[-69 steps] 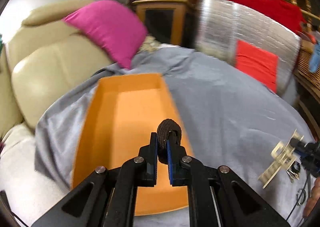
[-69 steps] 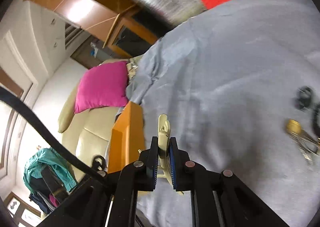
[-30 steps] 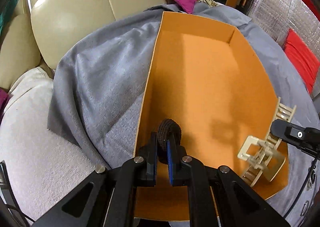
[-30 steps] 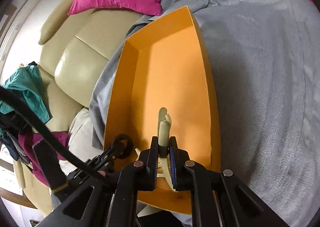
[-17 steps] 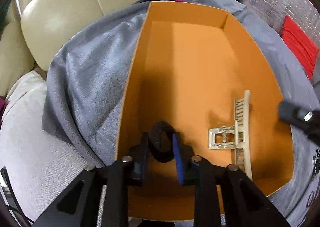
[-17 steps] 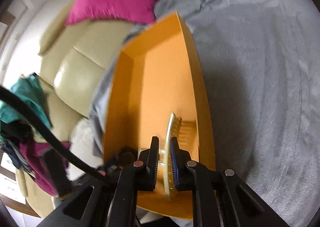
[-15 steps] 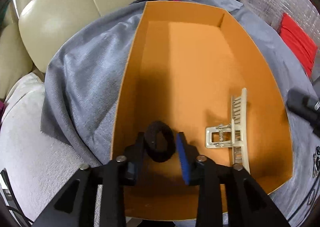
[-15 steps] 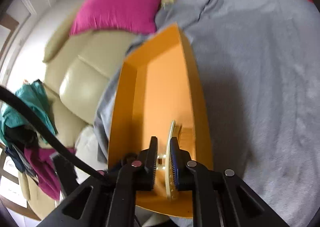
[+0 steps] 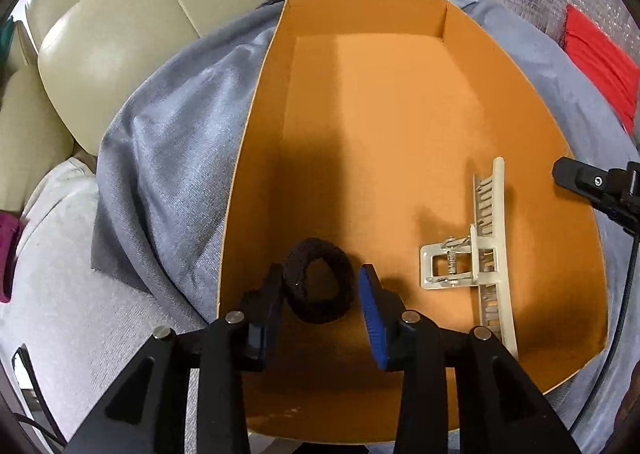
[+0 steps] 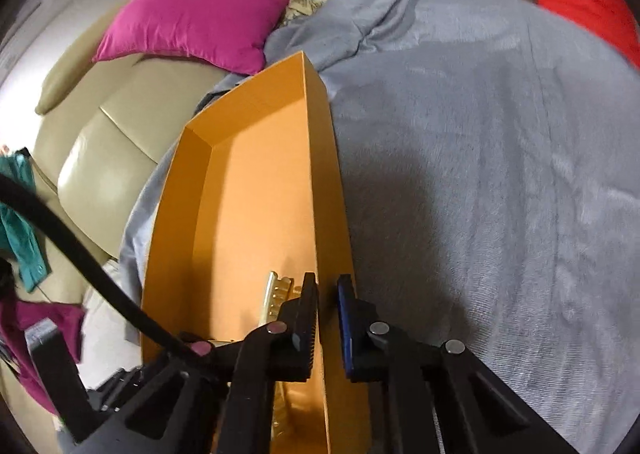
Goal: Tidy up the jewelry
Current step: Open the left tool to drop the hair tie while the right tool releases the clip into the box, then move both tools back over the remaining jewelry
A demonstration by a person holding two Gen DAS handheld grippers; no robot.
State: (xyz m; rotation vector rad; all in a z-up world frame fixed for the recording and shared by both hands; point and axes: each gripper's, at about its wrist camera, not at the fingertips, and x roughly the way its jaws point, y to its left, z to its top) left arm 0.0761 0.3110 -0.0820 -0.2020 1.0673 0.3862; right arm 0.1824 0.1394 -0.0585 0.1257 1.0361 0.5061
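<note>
An orange box (image 9: 400, 93) lies open on a grey cloth. A black hair tie (image 9: 320, 280) lies on the box floor near its front left, between the fingers of my open left gripper (image 9: 320, 304), free of both pads. A cream hair claw clip (image 9: 476, 258) lies on the box floor at the right. My right gripper (image 10: 328, 318) is slightly open and empty, over the box's right wall (image 10: 324, 189); the clip (image 10: 274, 294) shows just left of it. The right gripper's tip (image 9: 588, 183) shows at the right edge of the left wrist view.
The grey cloth (image 10: 480, 173) covers the surface to the right of the box. A beige sofa (image 9: 112, 45) and a magenta cushion (image 10: 200, 13) lie behind and left. A red and silver item (image 9: 600, 53) lies at the far right.
My left gripper has opened and let the hair tie drop onto the box floor. My right gripper has let go of the claw clip and drawn back right over the box wall.
</note>
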